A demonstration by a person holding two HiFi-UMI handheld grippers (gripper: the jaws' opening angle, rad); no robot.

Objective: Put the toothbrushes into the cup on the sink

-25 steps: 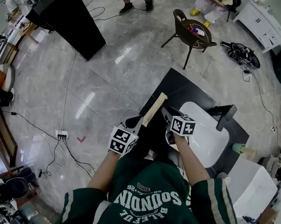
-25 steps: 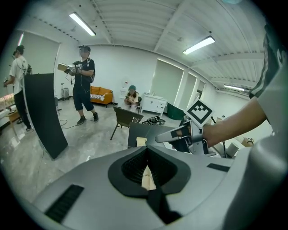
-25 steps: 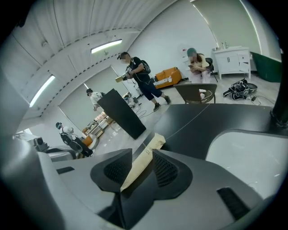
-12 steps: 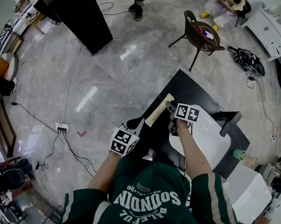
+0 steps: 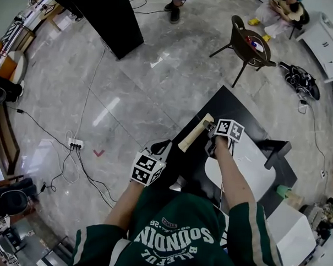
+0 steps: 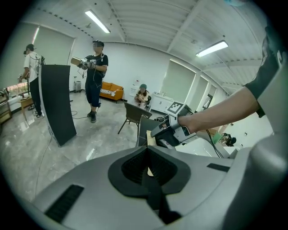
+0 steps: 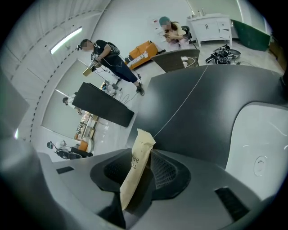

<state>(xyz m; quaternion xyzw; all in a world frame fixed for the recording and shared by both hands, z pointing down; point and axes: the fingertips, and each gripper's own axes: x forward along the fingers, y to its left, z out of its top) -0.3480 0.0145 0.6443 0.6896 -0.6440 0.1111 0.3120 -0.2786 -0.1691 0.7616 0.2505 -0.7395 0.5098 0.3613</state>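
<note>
The right gripper is grasping a wrapped toothbrush, which is slanting through its jaws; the jaws have just been opening slightly. In the head view it is hanging at centre frame, over the dark counter, beside the sink. The cup is standing at lower right, well apart. The left gripper is staying clenched, empty.
</note>
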